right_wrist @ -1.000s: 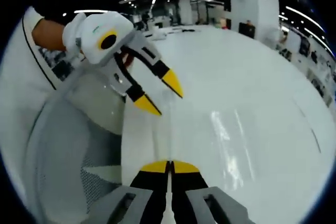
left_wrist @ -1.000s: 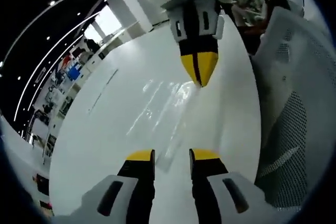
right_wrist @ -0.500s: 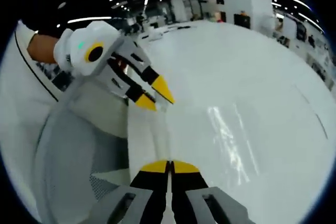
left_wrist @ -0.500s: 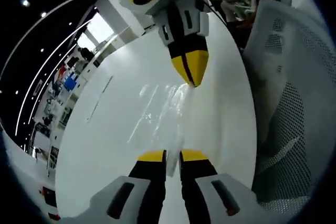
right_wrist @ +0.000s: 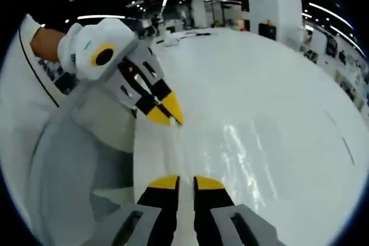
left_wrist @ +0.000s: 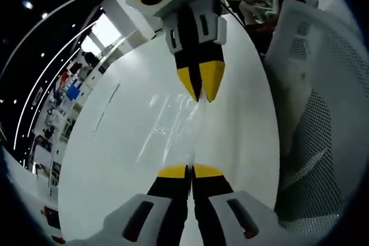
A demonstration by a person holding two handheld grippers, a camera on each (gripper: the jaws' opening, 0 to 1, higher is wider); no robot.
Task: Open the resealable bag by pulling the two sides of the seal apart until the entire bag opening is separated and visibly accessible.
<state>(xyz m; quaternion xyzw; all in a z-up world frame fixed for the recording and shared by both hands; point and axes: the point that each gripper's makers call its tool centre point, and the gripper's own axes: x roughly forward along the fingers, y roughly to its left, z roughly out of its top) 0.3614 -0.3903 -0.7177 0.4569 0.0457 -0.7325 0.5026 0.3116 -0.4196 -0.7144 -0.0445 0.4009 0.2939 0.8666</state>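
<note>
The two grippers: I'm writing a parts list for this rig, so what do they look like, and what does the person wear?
Both the left gripper and the right gripper have white bodies, black jaw arms and yellow wedge tips. The left one carries a green mark on its shell. A white sleeve with a dark trim line shows behind it.

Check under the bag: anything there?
Through the clear bag, just bare white table. The edge inside the left gripper is hidden by its jaws.
</note>
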